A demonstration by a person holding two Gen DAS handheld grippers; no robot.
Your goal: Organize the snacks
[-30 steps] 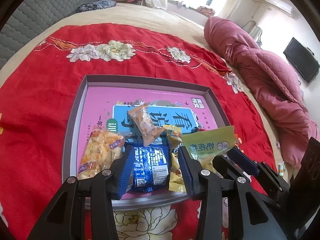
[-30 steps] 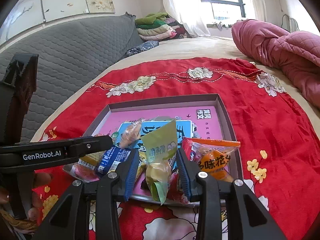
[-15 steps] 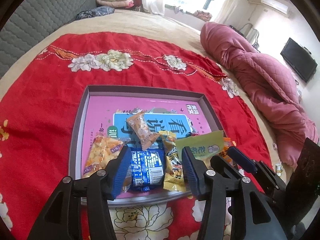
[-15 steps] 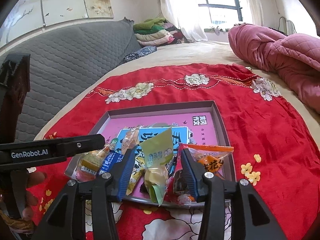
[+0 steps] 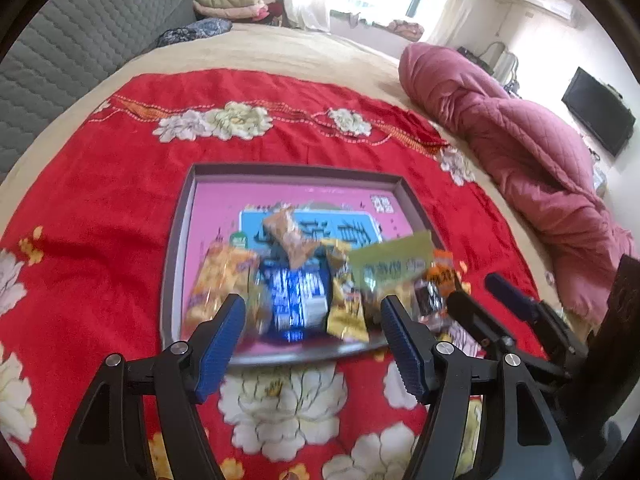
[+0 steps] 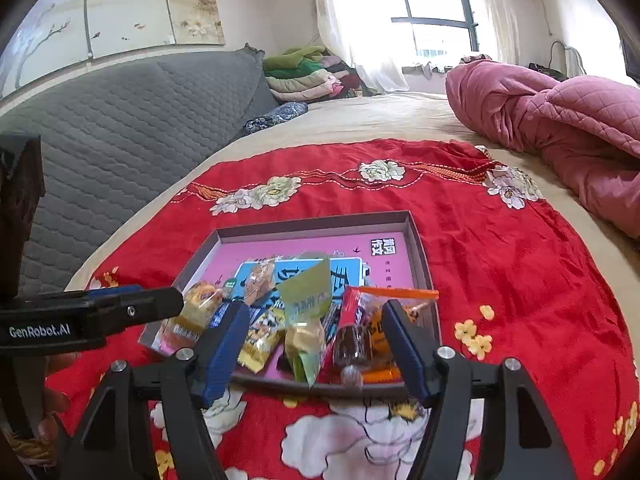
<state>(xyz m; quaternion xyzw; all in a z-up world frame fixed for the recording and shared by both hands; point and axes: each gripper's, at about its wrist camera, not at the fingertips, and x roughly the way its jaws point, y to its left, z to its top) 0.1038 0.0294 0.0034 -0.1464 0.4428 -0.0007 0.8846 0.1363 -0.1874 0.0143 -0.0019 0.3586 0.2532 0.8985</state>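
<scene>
A grey tray with a pink printed floor [image 5: 280,196] [image 6: 320,246] lies on the red flowered cloth. Several snack packets lie along its near edge: a yellow one [image 5: 218,284], a blue one [image 5: 296,300], a tan one [image 5: 290,236], a green one [image 5: 394,260] [image 6: 306,320] and an orange one [image 6: 374,320]. My left gripper [image 5: 312,328] is open and empty, just short of the tray's near edge. My right gripper [image 6: 316,344] is open and empty over the near edge, with the green packet between its fingers' lines but untouched.
A pink quilt [image 5: 528,152] [image 6: 560,120] is bunched at the right of the bed. A grey quilted headboard [image 6: 120,120] rises at the left. Folded clothes [image 6: 304,76] are stacked at the far end. The left gripper's arm [image 6: 80,316] shows in the right wrist view.
Both grippers have pulled back from the tray and their jaws have opened wider. The packets lie where they were.
</scene>
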